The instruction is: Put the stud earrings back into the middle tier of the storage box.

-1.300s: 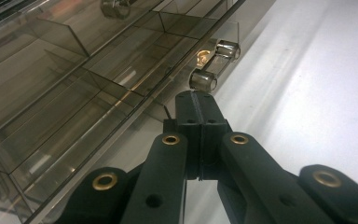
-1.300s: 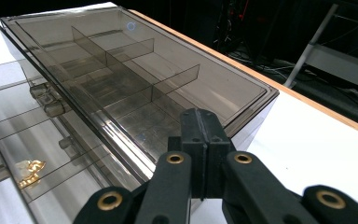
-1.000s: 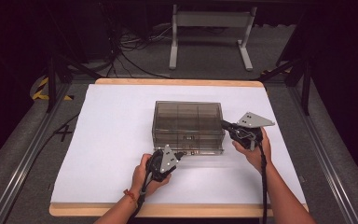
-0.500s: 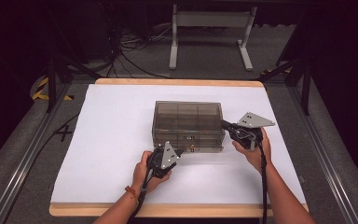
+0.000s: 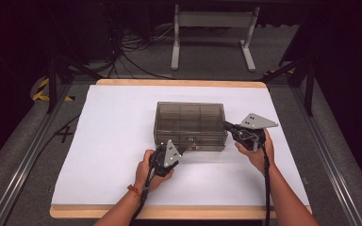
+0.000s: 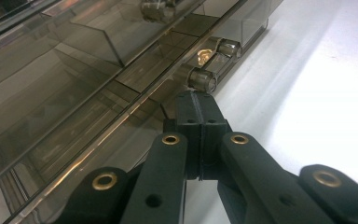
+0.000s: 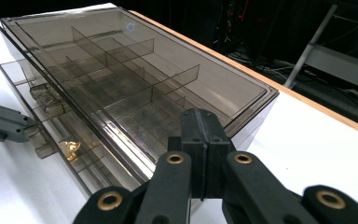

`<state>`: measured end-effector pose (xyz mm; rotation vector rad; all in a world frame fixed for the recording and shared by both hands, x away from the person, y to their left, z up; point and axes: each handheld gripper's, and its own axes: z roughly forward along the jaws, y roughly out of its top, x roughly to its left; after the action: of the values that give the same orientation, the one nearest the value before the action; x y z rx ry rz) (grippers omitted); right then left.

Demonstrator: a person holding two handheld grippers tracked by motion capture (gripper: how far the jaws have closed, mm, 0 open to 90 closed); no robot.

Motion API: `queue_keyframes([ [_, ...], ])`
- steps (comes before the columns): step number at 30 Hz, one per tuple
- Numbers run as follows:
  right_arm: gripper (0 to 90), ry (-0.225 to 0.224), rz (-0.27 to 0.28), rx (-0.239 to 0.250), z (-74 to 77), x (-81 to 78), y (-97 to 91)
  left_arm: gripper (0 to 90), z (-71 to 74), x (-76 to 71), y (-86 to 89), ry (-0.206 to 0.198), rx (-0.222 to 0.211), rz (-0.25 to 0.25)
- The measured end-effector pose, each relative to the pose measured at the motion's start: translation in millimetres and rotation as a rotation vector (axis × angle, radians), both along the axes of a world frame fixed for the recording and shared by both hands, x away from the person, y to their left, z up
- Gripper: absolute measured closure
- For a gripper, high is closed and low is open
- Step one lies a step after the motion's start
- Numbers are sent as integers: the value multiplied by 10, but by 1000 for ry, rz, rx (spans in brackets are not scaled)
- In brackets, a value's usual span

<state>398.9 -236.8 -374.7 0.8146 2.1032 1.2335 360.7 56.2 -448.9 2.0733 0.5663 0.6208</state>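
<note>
A smoky see-through compartment box (image 5: pixel 190 123) stands mid-table on the white sheet. Its lid is down over the dividers (image 7: pixel 135 79). My left gripper (image 5: pixel 174 148) is at the box's front face, left of centre, with its jaws shut and nothing between them. In the left gripper view its tip (image 6: pixel 196 101) sits just short of a clear cylindrical handle (image 6: pixel 204 77) on that face. My right gripper (image 5: pixel 226 125) is shut and empty too. Its tip (image 7: pixel 200 122) rests at the box's right end, by the lid's edge. The left gripper's tip (image 7: pixel 9 124) shows near the front handles.
The white sheet (image 5: pixel 113 141) lies on a wooden board with rails along both sides. A metal stand (image 5: pixel 212 35) and cables lie on the floor beyond the far edge. Bare sheet lies left of and in front of the box.
My left gripper has edged a little forward, closer to the box's front. The right gripper and the box have kept still.
</note>
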Motion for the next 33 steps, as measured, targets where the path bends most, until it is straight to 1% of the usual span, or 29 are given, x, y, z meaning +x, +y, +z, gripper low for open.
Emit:
queue_keyframes([
  [4, 900, 1, 0, 1, 0, 0, 0, 898, -10, 20, 2, 0, -10, 4],
  [12, 900, 0, -1, 1, 0, -1, 1, 898, -18, 39, -1, -5, -15, 7],
  [21, 900, 0, -1, 1, 0, -1, 1, 898, -23, 54, -13, -6, -12, 14],
  [24, 900, 0, -1, 1, 0, -1, 1, 898, -31, 66, -25, -12, -6, 15],
  [33, 900, -2, -2, -1, -1, -2, 3, 896, -23, 100, -49, -6, 1, 21],
])
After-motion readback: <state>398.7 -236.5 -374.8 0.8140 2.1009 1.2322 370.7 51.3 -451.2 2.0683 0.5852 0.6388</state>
